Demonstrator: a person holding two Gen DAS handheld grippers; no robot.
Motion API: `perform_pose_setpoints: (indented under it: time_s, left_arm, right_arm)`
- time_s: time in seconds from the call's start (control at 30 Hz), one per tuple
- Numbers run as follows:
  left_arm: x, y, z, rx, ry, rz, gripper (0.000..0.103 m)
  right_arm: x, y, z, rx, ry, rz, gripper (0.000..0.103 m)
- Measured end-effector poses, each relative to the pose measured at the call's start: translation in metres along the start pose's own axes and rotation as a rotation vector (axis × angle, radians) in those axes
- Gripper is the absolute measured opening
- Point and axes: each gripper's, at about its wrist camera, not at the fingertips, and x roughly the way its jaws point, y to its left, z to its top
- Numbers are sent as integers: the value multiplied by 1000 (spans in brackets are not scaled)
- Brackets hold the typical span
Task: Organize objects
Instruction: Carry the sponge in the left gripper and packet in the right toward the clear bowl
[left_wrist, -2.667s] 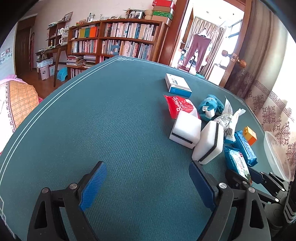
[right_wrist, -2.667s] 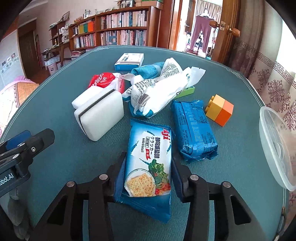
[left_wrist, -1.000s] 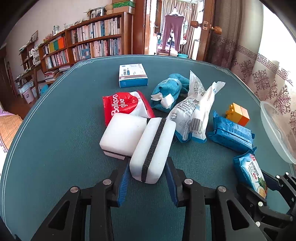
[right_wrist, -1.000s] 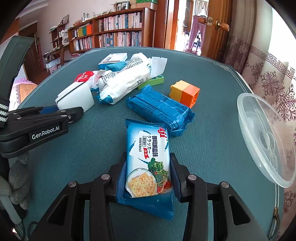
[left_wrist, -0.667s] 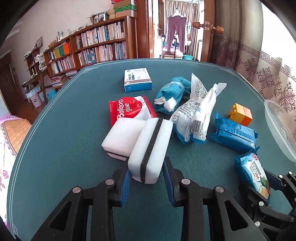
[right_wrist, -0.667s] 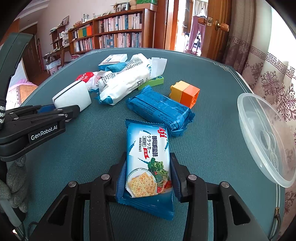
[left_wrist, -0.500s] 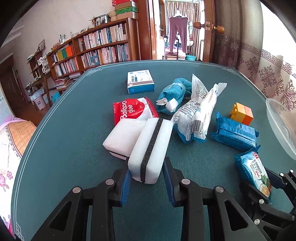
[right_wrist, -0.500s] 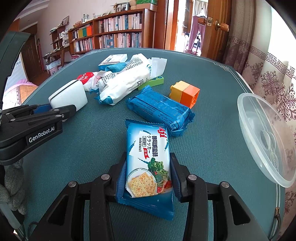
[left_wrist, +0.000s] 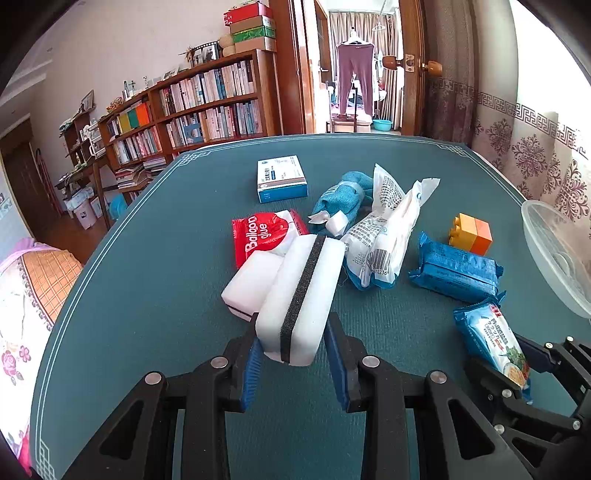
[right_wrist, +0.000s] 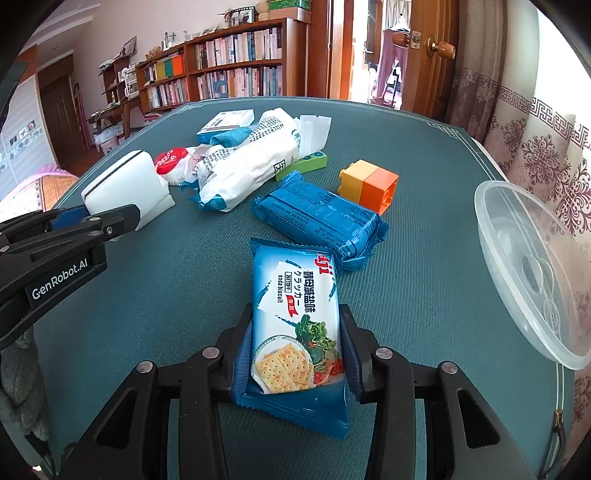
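While the left gripper (left_wrist: 291, 354) clamps the white sponge block with a black stripe (left_wrist: 301, 295) at lower centre, the right gripper (right_wrist: 295, 354) clamps the blue cracker packet (right_wrist: 295, 325), probably for sorting.

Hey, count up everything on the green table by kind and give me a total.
Sponges: 2
Cracker packs: 2
White bags: 1
Balloon glue packs: 1
Boxes: 1
Teal cloths: 1
Toy bricks: 2
Clear bowls: 1
Total: 11

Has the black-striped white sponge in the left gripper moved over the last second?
Yes. In the right wrist view the striped sponge has shifted left, away from the white printed bag, held in the left gripper.
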Motion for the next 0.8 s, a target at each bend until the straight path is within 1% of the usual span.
perform_pose_setpoints:
  time_s: [0.17,0.4,0.57,0.8]
  left_arm:
    - [-5,1,1,-5,-12,-17,34]
    - [-12,10,6,-58,-11,-115,34]
    - [-18,9,9,-66,-18,-154,34]
    - [-24,-10,16,-29,-35,-190,34]
  right_arm:
    - [-1,-4,1,25,5,28,43]
    - [-7,-12,5,61,-6,50,43]
    - [-18,-27,9,95,-34,37,43]
    - [-39,-61,18,162,-93,-4,43]
